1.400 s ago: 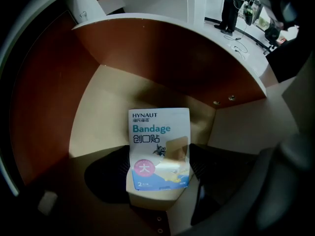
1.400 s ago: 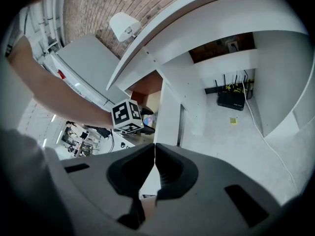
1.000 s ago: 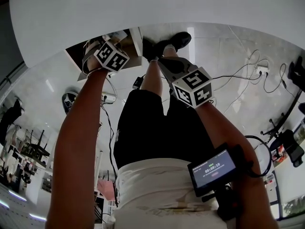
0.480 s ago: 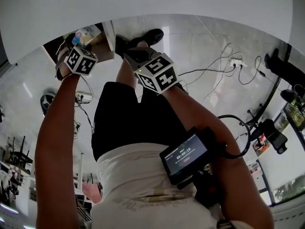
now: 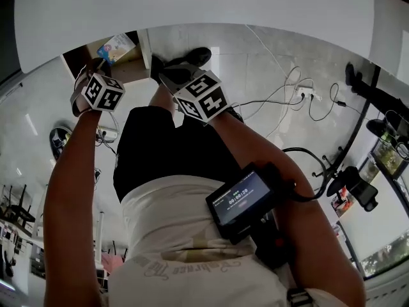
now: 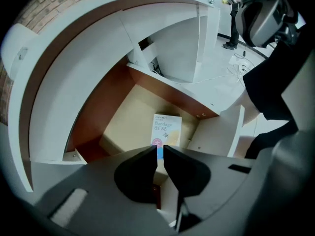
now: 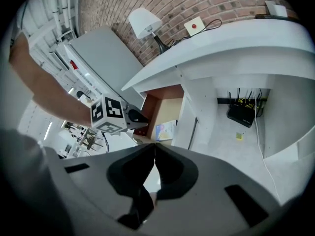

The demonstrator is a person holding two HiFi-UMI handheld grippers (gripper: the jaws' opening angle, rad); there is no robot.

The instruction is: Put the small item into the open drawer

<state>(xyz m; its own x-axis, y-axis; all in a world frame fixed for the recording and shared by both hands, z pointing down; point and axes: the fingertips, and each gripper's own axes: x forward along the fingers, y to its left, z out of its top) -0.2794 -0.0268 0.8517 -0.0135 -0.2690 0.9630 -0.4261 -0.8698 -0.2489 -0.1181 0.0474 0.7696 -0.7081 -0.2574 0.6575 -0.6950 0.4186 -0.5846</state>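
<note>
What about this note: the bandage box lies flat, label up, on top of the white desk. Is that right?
Not quite. The bandage box does lie flat with its label up, but inside the open drawer under the white desk, not on top of it. The left gripper view shows it.

bandage box (image 6: 166,129) flat on bottom of open drawer (image 6: 118,132); drawer pulled out from under desk (image 5: 192,5), at its left end in head view; person's shoes (image 5: 185,61) on floor just right of drawer; router (image 7: 241,113) on floor under desk, right of drawer unit; lamp (image 7: 143,22) up on desk top by wall; power strip (image 5: 308,94) plus cables on floor well off to right
</note>
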